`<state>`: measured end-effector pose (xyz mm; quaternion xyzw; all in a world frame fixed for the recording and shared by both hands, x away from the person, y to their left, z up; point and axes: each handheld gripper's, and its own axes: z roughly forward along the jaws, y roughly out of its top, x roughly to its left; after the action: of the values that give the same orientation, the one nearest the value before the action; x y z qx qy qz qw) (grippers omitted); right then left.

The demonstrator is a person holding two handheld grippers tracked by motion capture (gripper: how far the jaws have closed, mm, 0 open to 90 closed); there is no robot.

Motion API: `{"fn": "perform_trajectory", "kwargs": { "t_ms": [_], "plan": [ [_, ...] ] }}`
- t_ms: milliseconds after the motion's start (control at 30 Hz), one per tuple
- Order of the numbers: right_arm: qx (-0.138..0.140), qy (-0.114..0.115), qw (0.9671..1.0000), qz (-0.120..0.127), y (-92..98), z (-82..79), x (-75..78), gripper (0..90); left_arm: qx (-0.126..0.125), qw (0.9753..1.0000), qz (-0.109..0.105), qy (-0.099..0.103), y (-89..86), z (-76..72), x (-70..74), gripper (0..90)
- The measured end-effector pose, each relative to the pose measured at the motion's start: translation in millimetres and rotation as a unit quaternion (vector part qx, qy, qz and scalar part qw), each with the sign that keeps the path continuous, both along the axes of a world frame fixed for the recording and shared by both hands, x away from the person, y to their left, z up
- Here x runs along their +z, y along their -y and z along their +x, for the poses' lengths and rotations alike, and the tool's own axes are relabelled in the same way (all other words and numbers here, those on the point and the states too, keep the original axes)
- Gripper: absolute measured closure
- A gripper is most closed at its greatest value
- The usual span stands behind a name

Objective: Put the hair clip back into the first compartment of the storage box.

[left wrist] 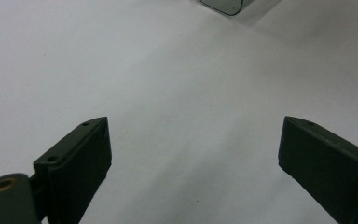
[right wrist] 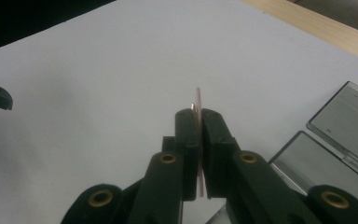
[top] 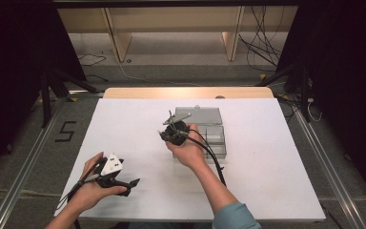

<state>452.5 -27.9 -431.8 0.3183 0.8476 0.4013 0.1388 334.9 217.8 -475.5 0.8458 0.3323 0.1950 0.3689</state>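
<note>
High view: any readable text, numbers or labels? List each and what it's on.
"5": black tape numeral on the grey floor left of the table.
Clear plastic box: no readable label.
Left tongs, right tongs and the thin disc they clamp: no markings legible.

Clear box mid-table with lid open behind it, right gripper just left, left gripper near front-left, perhaps touching the table.

White table lies bare left of the open clear compartment box, which alone blocks the middle.
</note>
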Motion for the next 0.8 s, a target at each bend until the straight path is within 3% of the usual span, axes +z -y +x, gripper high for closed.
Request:
{"fn": "perform_trajectory", "kwargs": {
  "t_ms": [800],
  "plan": [
    [-0.036, -0.002, 0.9993, -0.006, 29.8, 9.3, 5.3, 86.8, 0.002, 1.0000, -0.002, -0.001, -0.2, 0.1, 0.0, 9.1]
  ]
}}
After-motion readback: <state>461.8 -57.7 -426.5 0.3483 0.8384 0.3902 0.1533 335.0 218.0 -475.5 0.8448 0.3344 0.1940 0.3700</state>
